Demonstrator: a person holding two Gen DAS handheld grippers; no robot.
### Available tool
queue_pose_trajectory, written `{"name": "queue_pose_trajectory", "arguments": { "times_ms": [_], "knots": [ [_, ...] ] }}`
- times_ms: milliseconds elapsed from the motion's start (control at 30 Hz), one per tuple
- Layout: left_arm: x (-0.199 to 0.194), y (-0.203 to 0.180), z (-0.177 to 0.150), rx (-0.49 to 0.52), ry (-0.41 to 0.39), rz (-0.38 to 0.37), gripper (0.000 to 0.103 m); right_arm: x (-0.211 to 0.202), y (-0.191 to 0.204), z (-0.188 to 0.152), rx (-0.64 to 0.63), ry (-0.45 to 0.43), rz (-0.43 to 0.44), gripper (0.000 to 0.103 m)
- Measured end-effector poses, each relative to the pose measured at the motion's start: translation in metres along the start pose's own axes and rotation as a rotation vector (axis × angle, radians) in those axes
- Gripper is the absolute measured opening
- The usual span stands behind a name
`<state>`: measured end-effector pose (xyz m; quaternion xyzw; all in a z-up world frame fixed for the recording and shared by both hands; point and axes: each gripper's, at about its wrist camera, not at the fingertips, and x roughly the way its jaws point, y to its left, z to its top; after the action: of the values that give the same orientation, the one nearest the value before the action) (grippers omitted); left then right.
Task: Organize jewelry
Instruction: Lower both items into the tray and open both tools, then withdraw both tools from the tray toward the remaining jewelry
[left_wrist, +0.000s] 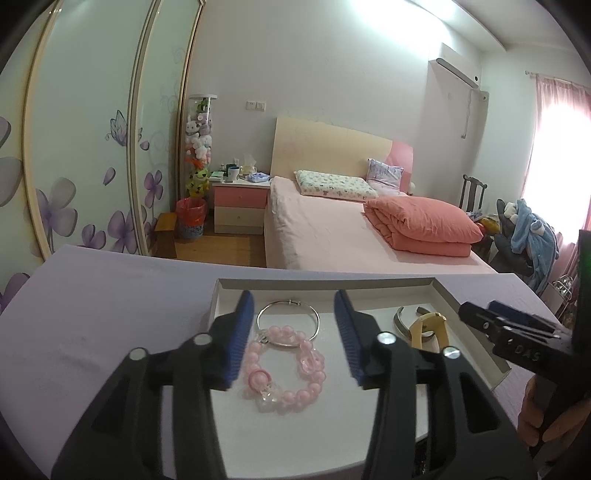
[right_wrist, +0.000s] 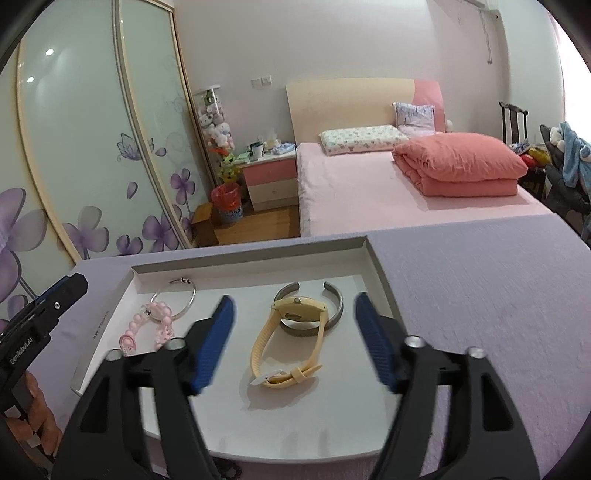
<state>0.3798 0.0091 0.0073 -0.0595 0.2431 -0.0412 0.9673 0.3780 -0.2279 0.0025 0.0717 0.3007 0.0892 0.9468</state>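
The left claw stands part open over the white tray, its blue pads either side of the pink bead bracelet without touching it; nothing is gripped. The right claw gapes wider, and the yellow watch lies on the tray floor between its fingers, free of both pads.

The left wrist view shows the bead bracelet whole, with its clear charm nearest the camera, and the silver ring bangle overlapping its far end; the watch there is mostly hidden behind a finger. The right wrist view gives the watch complete, its buckled strap nearest, its face resting against the grey open cuff behind it (the cuff is only a sliver in the other view).

Counted: four pieces in one tray – one bead bracelet, one ring bangle, one watch, one cuff. The tray sits on the lilac worktop. Beyond it stands one bed with two pillows and one folded coral quilt.
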Motion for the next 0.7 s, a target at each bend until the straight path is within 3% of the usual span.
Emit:
{"name": "queue_pose_trajectory", "arguments": {
  "times_ms": [100, 167, 233, 700],
  "knots": [
    [-0.013, 0.002, -0.001, 0.002, -0.016, 0.0, 0.061, -0.019, 0.001, -0.002, -0.013, -0.038, -0.002, 0.087],
    [-0.024, 0.004, -0.003, -0.005, -0.033, 0.008, 0.077, -0.033, 0.001, -0.006, -0.013, -0.077, -0.009, 0.096],
    [-0.039, 0.006, -0.008, -0.016, -0.053, 0.016, 0.085, -0.048, 0.003, -0.011, -0.019, -0.114, -0.011, 0.097],
    [-0.11, 0.007, -0.049, -0.014, -0.054, -0.036, 0.099, -0.11, -0.001, -0.053, -0.046, -0.198, -0.016, 0.098]
  ]
}}
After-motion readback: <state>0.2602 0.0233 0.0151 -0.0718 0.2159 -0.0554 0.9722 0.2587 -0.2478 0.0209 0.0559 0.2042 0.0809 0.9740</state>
